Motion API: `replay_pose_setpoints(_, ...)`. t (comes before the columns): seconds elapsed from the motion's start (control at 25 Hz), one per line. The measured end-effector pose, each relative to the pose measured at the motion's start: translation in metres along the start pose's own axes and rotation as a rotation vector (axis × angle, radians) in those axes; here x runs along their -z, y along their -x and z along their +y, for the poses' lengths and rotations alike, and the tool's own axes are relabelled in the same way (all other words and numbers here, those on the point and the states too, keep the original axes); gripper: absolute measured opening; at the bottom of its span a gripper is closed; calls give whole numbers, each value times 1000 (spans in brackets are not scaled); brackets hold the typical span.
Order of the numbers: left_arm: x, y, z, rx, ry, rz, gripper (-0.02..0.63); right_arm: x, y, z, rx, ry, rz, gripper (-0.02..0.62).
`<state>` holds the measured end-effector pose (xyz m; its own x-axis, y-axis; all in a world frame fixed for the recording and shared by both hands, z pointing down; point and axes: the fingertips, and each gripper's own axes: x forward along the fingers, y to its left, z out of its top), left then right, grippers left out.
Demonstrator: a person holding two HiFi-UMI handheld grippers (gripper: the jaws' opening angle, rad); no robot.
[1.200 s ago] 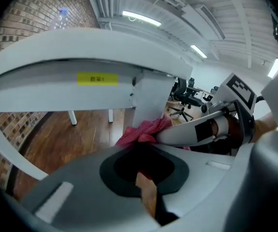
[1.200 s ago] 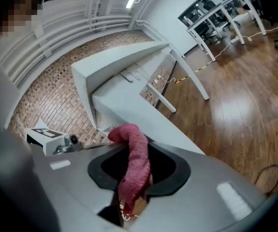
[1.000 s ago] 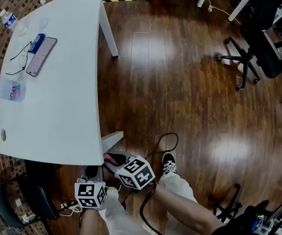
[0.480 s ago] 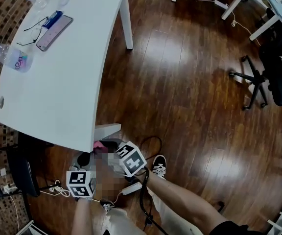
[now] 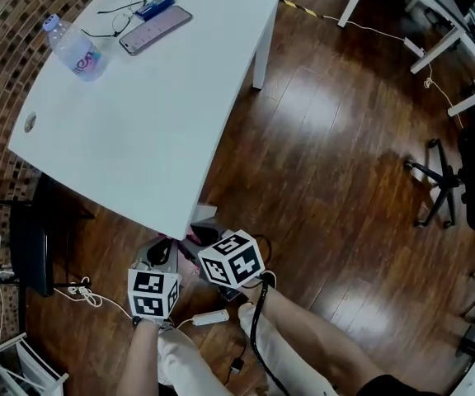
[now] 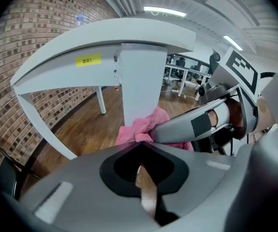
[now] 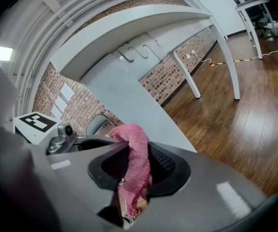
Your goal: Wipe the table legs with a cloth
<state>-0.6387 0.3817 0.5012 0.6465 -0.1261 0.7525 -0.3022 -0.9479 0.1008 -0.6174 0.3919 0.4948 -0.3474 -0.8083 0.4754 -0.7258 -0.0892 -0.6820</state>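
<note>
So the pink cloth (image 7: 136,170) is pinched in the right gripper (image 7: 129,151). Its jaws are clamped on it, with a wad poking out past the tips and a strip hanging down between them. In the left gripper view that same cloth is bunched right up against the lower part of the near table leg (image 6: 139,81), touching the face toward the camera, and the right gripper comes in from the right side. The left gripper (image 6: 140,163) has nothing in it, with its jaws brought together and only a thin slit between them. It sits just beside the right one and points at the same leg. In the head view both marker cubes are down low by the near corner of the white surface (image 5: 163,130), above the person's legs (image 5: 303,341), and the left cube is a bit closer to the body. At the far end of the surface there's a water bottle (image 5: 72,52), a phone (image 5: 155,30) and a pair of glasses (image 5: 114,19), all well apart from that corner. There's a yellow sticker (image 6: 88,60) on the underside edge of the top. Around it all are a wood floor (image 5: 328,163), a brick wall (image 6: 28,37) on the left, and an office chair (image 5: 460,180) way off to the right.
</note>
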Motion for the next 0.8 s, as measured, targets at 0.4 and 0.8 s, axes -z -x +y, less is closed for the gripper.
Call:
replay_pose_setpoints(0.4, 7, -9, -2, -23, 89, -13, -8, 5, 0, -7, 3, -6, 12, 91)
replay_pose_setpoints(0.8, 32, -44, -13, 10, 69, 40, -6, 32, -5, -44, 10, -86, -2, 91)
